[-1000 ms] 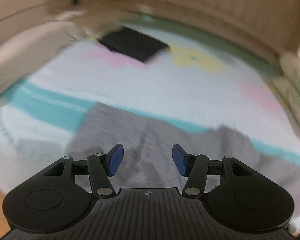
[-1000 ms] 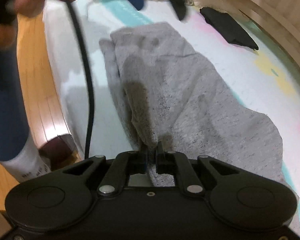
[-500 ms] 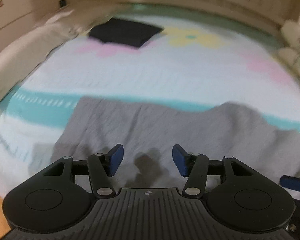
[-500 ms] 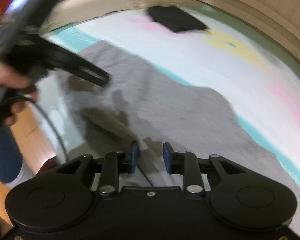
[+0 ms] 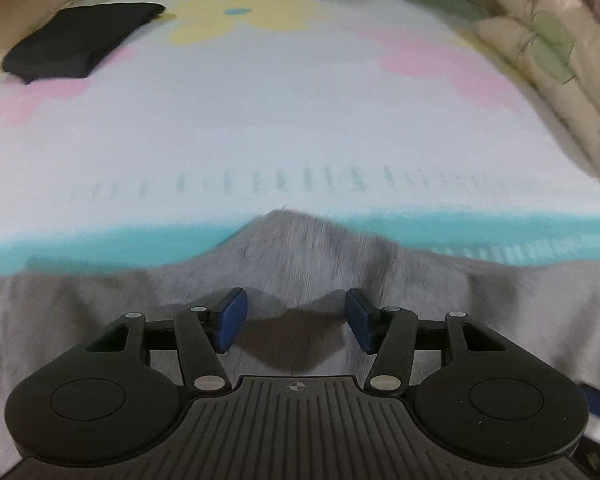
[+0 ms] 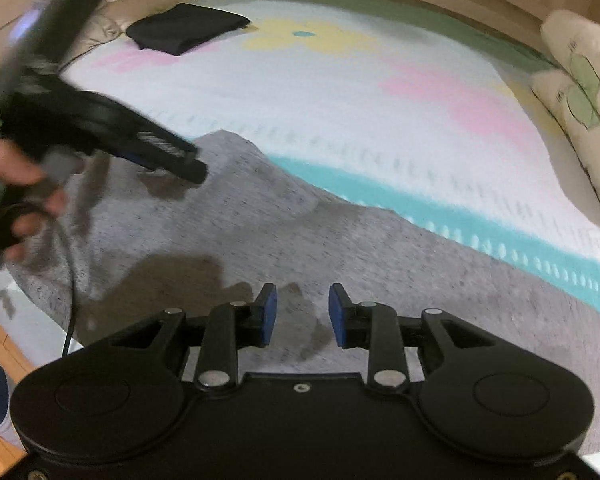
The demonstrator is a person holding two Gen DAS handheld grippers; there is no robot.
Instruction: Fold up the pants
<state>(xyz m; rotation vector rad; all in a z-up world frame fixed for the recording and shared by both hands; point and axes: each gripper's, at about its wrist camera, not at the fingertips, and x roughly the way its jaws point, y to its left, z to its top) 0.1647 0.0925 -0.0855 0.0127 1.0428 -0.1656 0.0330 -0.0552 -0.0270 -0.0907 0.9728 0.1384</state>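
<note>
The grey pants (image 6: 228, 236) lie spread across the near side of a bed; they also show in the left wrist view (image 5: 300, 248). My left gripper (image 5: 292, 320) is open and empty, just above the grey fabric near its raised far edge. It also shows in the right wrist view (image 6: 176, 160), held in a hand over the left part of the pants. My right gripper (image 6: 299, 314) is open and empty, hovering low over the pants' near part.
The bed sheet (image 6: 340, 100) is white with a teal stripe and pink and yellow flowers. A folded black garment (image 6: 186, 28) lies at the far left (image 5: 76, 40). Pillows (image 6: 580, 92) line the right side. Wooden floor (image 6: 0, 328) shows at lower left.
My right gripper has opened and let go of the grey fabric it was pinching. Both grippers have swung right along the pants, and the left stayed open.
</note>
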